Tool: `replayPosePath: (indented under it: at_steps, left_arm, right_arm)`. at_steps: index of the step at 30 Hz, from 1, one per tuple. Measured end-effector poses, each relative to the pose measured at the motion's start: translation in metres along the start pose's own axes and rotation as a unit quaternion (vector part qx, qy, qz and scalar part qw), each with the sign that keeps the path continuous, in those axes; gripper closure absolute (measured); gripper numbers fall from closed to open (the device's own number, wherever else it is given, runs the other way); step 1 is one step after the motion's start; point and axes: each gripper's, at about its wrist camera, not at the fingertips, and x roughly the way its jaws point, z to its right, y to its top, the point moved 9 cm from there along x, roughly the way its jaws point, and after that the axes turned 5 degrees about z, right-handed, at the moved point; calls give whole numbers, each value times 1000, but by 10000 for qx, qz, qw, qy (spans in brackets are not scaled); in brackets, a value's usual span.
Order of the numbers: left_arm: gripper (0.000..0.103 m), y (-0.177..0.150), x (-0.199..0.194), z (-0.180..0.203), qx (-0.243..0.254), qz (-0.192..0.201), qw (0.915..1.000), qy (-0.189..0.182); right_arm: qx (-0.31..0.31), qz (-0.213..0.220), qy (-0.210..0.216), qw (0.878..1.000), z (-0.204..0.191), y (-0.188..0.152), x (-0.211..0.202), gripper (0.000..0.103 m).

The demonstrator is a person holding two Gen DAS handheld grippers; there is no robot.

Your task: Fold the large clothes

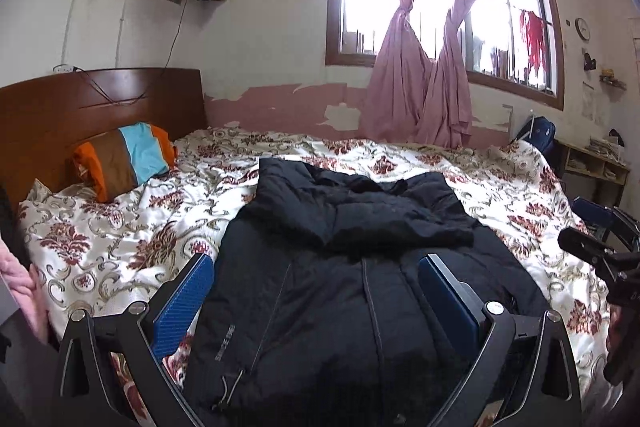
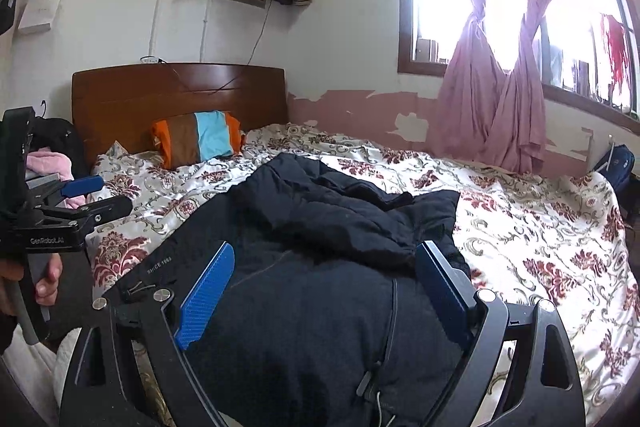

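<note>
My left tongs point(image 1: 316, 291) and right tongs point(image 2: 324, 279) gape wide over the puffy quilted black coat point(image 1: 352, 227) on the floral bedspread point(image 1: 120, 227)

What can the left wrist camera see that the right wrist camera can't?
Only the left wrist view shows the round wall clock and the wooden shelf beside the bed. Only the right wrist view shows the white box on the wall and the hand holding the left gripper. Both show the black jacket lying on the floral bedspread, the striped pillow, and pink curtains.
</note>
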Motion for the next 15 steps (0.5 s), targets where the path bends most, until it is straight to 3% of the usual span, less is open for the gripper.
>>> replayPosePath:
  at_steps: [15]
  left_arm:
    - [0, -65, -1, -16, 286, -824, 9961, -143]
  right_arm:
    - [-309, -442, -8, 9985, -2, -38, 2, 14]
